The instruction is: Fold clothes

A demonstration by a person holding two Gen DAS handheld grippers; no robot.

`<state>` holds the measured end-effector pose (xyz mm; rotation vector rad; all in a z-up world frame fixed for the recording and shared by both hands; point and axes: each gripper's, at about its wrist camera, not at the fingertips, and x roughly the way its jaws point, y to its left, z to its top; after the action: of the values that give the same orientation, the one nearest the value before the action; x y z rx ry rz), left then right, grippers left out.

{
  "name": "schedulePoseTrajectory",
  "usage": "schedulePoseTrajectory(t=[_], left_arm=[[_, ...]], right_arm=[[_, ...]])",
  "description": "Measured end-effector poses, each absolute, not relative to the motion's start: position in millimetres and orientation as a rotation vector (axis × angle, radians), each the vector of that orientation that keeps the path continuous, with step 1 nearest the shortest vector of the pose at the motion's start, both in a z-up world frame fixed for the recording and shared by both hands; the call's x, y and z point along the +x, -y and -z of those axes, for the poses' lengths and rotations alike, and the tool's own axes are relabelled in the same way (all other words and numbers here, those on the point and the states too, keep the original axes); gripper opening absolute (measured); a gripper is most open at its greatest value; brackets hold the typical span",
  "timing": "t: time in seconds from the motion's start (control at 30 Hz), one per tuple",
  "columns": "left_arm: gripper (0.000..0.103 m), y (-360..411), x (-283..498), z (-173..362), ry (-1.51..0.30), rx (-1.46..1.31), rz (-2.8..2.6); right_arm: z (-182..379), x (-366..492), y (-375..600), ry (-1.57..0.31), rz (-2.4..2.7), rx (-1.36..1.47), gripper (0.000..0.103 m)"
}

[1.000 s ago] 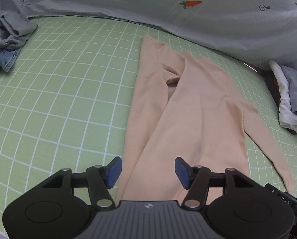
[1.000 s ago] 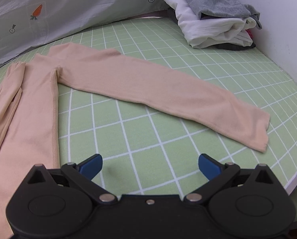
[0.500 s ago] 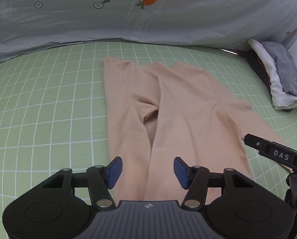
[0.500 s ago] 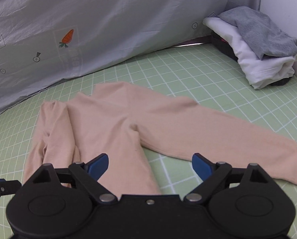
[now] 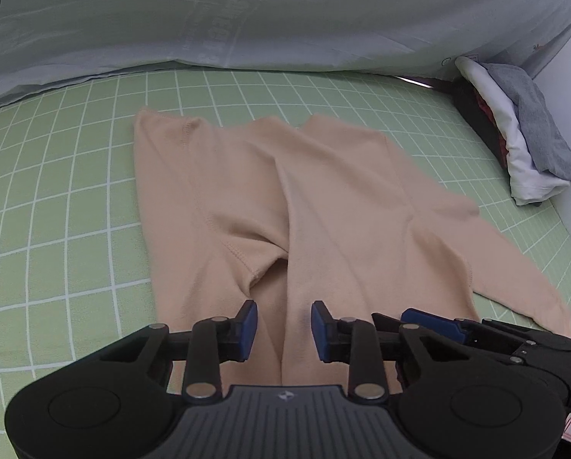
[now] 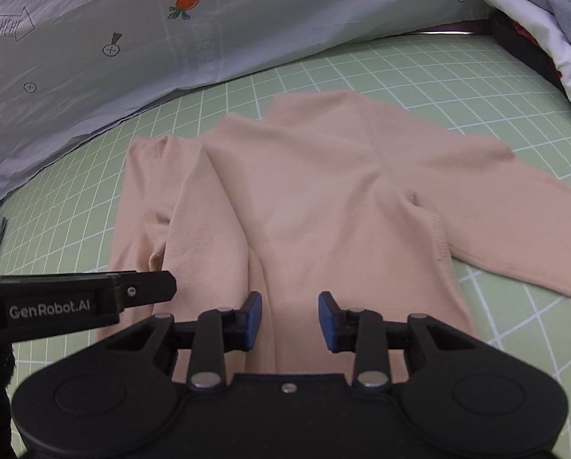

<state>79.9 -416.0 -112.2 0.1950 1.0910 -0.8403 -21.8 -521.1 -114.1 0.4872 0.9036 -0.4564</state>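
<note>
Straight ahead of both grippers, on the green checked mat [image 5: 75,191], lies a peach long-sleeved top [image 5: 323,199], spread flat with its collar at the far end near the grey sheet [image 5: 285,30] and its hem at the near end, under the tools. Its long axis runs away from the person, nearly in line with both cameras. One sleeve is folded in over the body on the left side; the other sleeve [image 6: 515,222] lies stretched out to the right across the mat.

Left gripper [image 5: 283,331] hovers over the near part of the top, its blue pads apart with nothing between them, above the seam where the folded sleeve meets the body. Right gripper [image 6: 289,319] sits just beside it on the right, jaws likewise apart and empty, above the middle of the body near the hem. Whether either one touches the cloth cannot be told.

The outstretched sleeve lies to the right of both tools, so the right gripper is the nearer one to it, and a fold to match the left side would carry that sleeve leftward across the body. With both tools at the hem, a fold of the hem up toward the collar, along the long axis, fits just as well.

A pile of folded clothes [image 5: 526,134] sits at the far right edge, well apart from the top.
</note>
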Motion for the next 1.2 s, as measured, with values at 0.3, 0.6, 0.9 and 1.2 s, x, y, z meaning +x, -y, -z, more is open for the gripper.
schedulePoseTrajectory(t=[0.3,0.6,0.9,1.2], left_arm=[[0.032,421.4,83.6,117.3,-1.097,0.143,0.850],[0.032,430.2,88.8,121.7,-1.113,0.107,0.836],[0.033,423.9,88.7,116.9,-1.065,0.096,0.833],[0.002,414.4,89.9,112.6,-1.022,0.076,0.819]], right_arm=[[114.2,-10.5,515.9,-0.933,0.344,0.483,0.027],[113.0,-1.4,514.3,-0.954,0.267,0.448,0.005],[111.6,-4.8,518.1,-0.944,0.281,0.451,0.004],[112.5,-4.9,518.6,-0.949,0.317,0.424,0.003]])
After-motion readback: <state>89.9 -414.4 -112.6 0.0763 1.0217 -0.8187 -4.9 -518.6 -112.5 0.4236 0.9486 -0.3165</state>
